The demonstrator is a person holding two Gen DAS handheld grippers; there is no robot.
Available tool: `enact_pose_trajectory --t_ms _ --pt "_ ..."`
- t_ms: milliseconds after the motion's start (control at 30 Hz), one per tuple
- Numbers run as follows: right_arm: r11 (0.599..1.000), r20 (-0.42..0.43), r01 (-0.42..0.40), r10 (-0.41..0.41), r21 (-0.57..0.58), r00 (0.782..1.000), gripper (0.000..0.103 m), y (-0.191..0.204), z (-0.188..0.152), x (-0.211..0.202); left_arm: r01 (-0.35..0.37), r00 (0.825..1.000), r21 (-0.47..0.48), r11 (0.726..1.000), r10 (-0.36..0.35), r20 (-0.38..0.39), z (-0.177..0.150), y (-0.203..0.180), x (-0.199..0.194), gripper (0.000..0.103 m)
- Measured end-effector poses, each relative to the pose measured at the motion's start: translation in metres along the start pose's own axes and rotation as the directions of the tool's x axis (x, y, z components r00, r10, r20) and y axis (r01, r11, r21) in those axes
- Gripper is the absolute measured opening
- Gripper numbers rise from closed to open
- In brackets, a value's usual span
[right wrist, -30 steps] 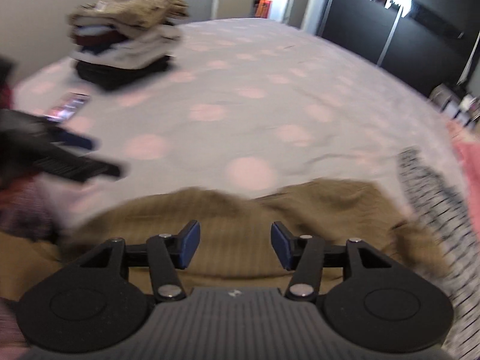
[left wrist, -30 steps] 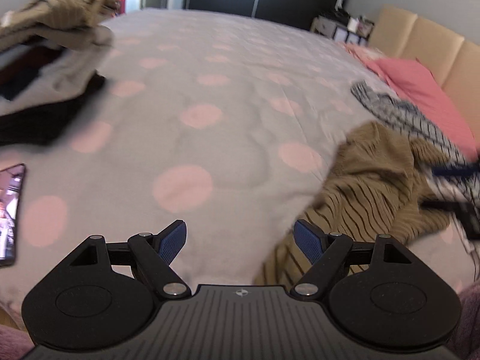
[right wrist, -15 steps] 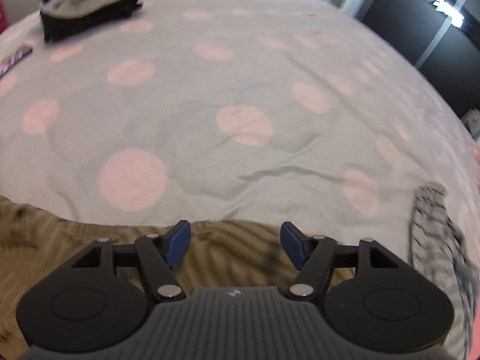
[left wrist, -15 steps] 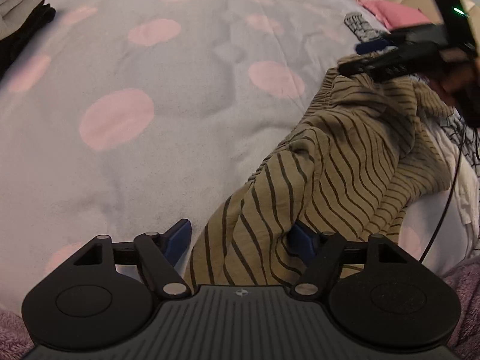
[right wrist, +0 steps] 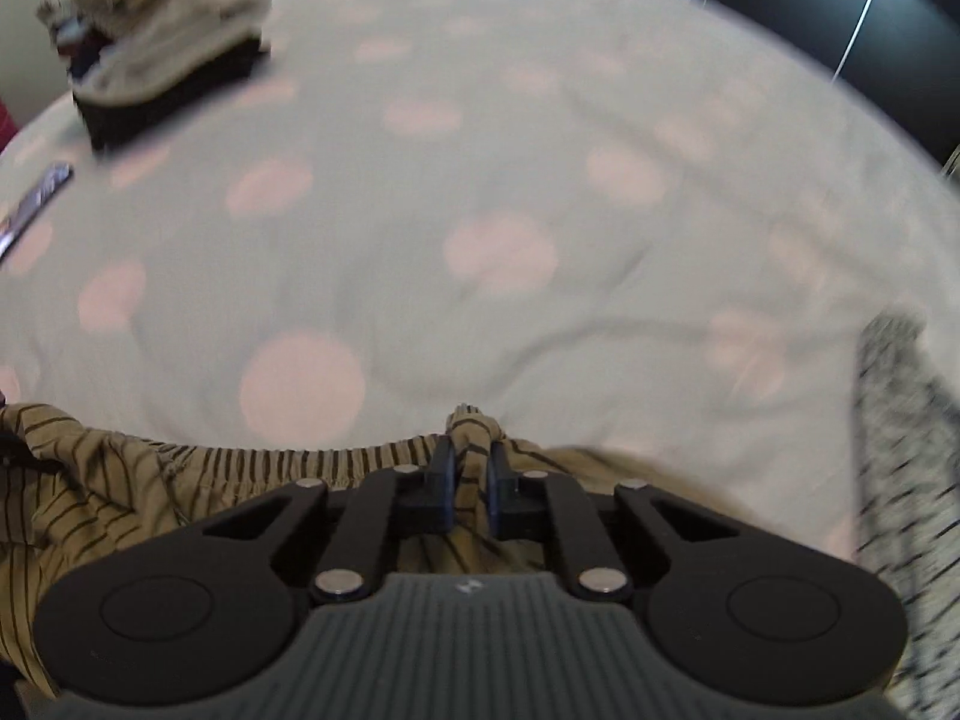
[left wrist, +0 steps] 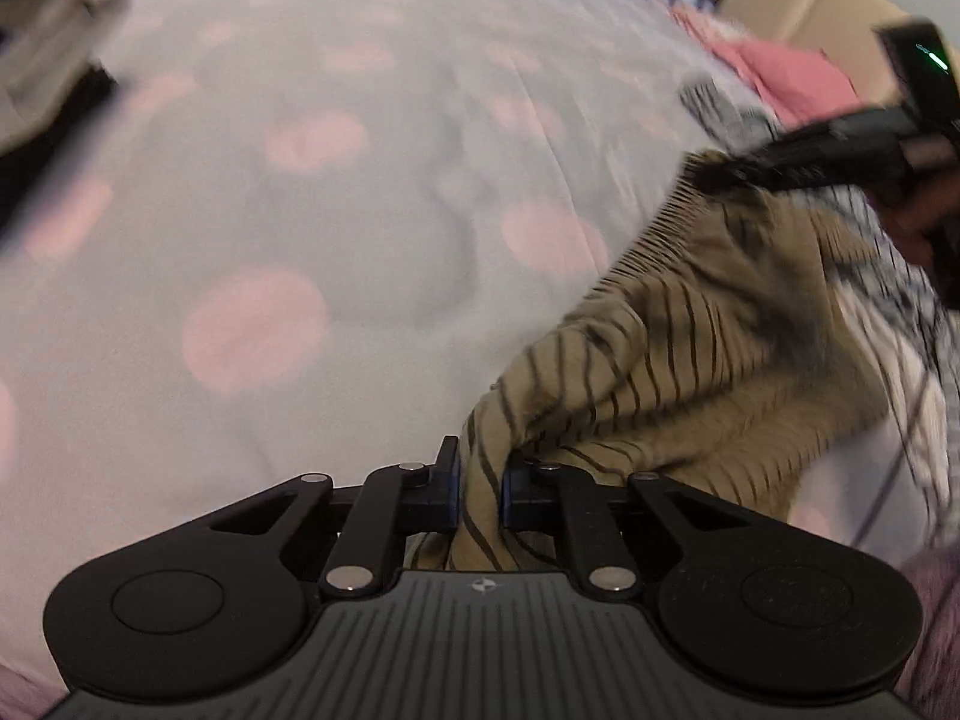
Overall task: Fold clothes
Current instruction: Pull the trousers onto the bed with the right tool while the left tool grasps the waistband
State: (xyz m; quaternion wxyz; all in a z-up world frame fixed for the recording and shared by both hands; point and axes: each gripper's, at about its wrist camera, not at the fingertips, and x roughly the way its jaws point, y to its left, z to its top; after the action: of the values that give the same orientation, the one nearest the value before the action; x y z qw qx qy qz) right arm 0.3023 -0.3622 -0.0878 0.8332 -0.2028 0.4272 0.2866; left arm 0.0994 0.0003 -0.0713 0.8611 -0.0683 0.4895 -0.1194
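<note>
Left wrist view: the left gripper has its jaws pinching a bunch of the tan striped shirt, which lies crumpled on the dotted bedspread and rises toward the right gripper at the far edge.

Right wrist view: the right gripper pinches a fold of the shirt. A stack of folded clothes sits far left; a phone lies near it.
</note>
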Motion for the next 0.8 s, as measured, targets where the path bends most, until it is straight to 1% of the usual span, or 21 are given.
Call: enact_pose_trajectory --t_ms 67,100,133,167,200,267,300,333,400,433,467,533,567,600,633,667,733,800 --pt "0.999 0.087 0.047 -0.047 -0.004 0.995 0.011 0.005 0.017 -0.025 -0.028 0.996 -0.015 0.999 0.029 0.080 0.021 0.007 -0.021 0.010" --pt "0.998 0.138 0.071 -0.070 -0.002 0.988 0.011 0.007 0.026 -0.038 -0.042 0.991 -0.019 0.999 0.044 0.125 0.032 0.010 -0.034 0.010" --pt "0.996 0.190 0.094 -0.093 0.002 0.977 0.011 0.009 0.035 -0.053 -0.064 0.982 -0.009 0.998 0.064 0.180 0.043 0.011 -0.049 0.010" --pt "0.993 0.248 0.120 -0.119 0.012 0.961 0.011 0.012 0.045 -0.070 -0.087 0.968 0.001 0.996 0.084 0.238 0.054 0.011 -0.065 0.010" --pt "0.990 0.306 0.142 -0.142 0.023 0.941 0.011 0.015 0.053 -0.087 -0.118 0.947 0.017 0.993 0.107 0.303 0.064 0.010 -0.084 0.010" --pt "0.984 0.416 0.174 -0.178 0.049 0.892 0.011 0.021 0.068 -0.123 -0.178 0.893 0.042 0.983 0.144 0.426 0.082 0.007 -0.121 0.010" --pt "0.980 0.465 0.187 -0.194 0.062 0.864 0.011 0.024 0.074 -0.140 -0.197 0.868 0.051 0.979 0.150 0.474 0.089 0.006 -0.139 0.010" --pt "0.979 0.496 0.191 -0.201 0.071 0.845 0.011 0.027 0.077 -0.154 -0.215 0.843 0.060 0.975 0.155 0.515 0.094 0.004 -0.155 0.010" --pt "0.976 0.554 0.199 -0.214 0.088 0.805 0.011 0.034 0.083 -0.181 -0.245 0.811 0.088 0.966 0.154 0.565 0.095 -0.001 -0.181 0.010" --pt "0.975 0.568 0.199 -0.218 0.096 0.794 0.011 0.037 0.082 -0.190 -0.260 0.802 0.105 0.960 0.154 0.577 0.091 -0.004 -0.189 0.010" --pt "0.976 0.576 0.192 -0.216 0.103 0.789 0.011 0.041 0.079 -0.197 -0.276 0.798 0.123 0.953 0.155 0.583 0.085 -0.006 -0.193 0.010" --pt "0.978 0.574 0.180 -0.210 0.110 0.792 0.011 0.049 0.066 -0.202 -0.308 0.803 0.176 0.935 0.156 0.575 0.067 -0.009 -0.193 0.010" --pt "0.978 0.564 0.174 -0.206 0.111 0.800 0.011 0.054 0.057 -0.201 -0.320 0.814 0.205 0.925 0.158 0.559 0.056 -0.010 -0.188 0.010" --pt "0.980 0.551 0.167 -0.201 0.112 0.810 0.011 0.058 0.045 -0.198 -0.321 0.831 0.232 0.918 0.156 0.533 0.044 -0.012 -0.178 0.010" --pt "0.980 0.532 0.155 -0.196 0.122 0.823 0.011 0.063 0.033 -0.193 -0.312 0.852 0.255 0.915 0.152 0.500 0.032 -0.012 -0.167 0.010" --pt "0.981 0.506 0.139 -0.189 0.135 0.841 0.011 0.067 0.018 -0.184 -0.306 0.871 0.278 0.910 0.150 0.468 0.019 -0.013 -0.156 0.010" --pt "0.980 0.447 0.106 -0.171 0.167 0.878 0.011 0.076 -0.013 -0.160 -0.314 0.897 0.334 0.889 0.162 0.412 -0.010 -0.016 -0.129 0.010" --pt "0.977 0.374 0.087 -0.156 0.195 0.914 0.011 0.088 -0.045 -0.136 -0.306 0.922 0.389 0.869 0.168 0.349 -0.037 -0.021 -0.105 0.010"
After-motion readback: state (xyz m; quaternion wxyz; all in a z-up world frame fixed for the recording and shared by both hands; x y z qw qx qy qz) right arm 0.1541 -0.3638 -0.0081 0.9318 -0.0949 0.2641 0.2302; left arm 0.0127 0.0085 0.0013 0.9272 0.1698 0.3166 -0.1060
